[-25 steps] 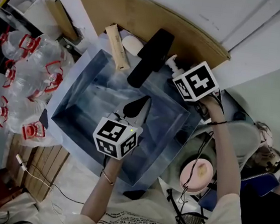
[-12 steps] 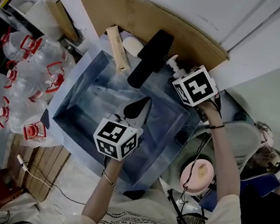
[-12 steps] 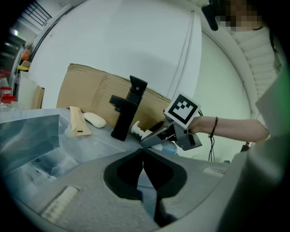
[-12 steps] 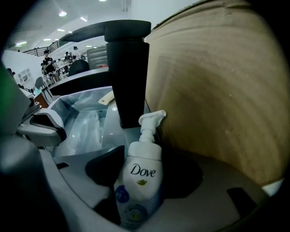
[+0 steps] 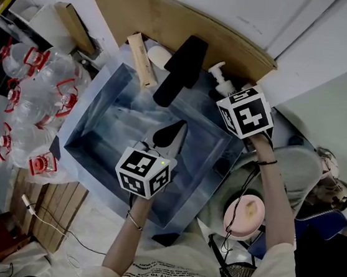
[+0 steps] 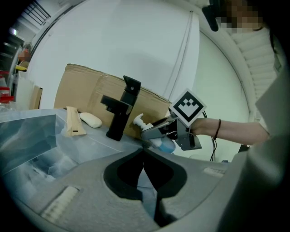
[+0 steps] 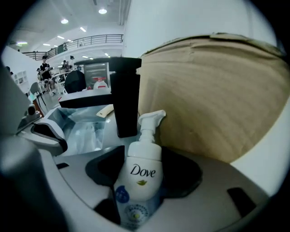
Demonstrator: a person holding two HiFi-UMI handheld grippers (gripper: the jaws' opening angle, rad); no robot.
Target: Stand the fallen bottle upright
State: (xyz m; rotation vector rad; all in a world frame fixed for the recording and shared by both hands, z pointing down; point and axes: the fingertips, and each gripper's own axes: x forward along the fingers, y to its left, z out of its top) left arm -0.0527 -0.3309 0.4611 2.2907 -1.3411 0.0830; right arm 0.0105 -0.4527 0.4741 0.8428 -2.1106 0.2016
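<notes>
The bottle (image 7: 141, 171) is a white Dove pump bottle with a blue base. It sits between the jaws of my right gripper (image 7: 140, 186), which is shut on its body. In the head view the pump of the bottle (image 5: 219, 74) sticks out past the right gripper (image 5: 230, 96) near the cardboard. From the left gripper view the bottle (image 6: 157, 137) is tilted, with its pump up and to the left. My left gripper (image 5: 173, 130) hangs shut over the blue tub, holding nothing, and its tips (image 6: 144, 156) meet.
A blue-grey tub (image 5: 90, 149) lies below both grippers. Along its far rim stand a tall black device (image 5: 181, 67), a white soap bar (image 5: 158, 55) and a beige box (image 5: 140, 58), backed by cardboard (image 5: 175, 22). Water jugs (image 5: 38, 90) crowd the left. A pink bowl (image 5: 245, 216) is at the right.
My right gripper has lifted and tipped a little with the bottle, so the pump now shows higher against the cardboard. The left gripper has stayed where it was.
</notes>
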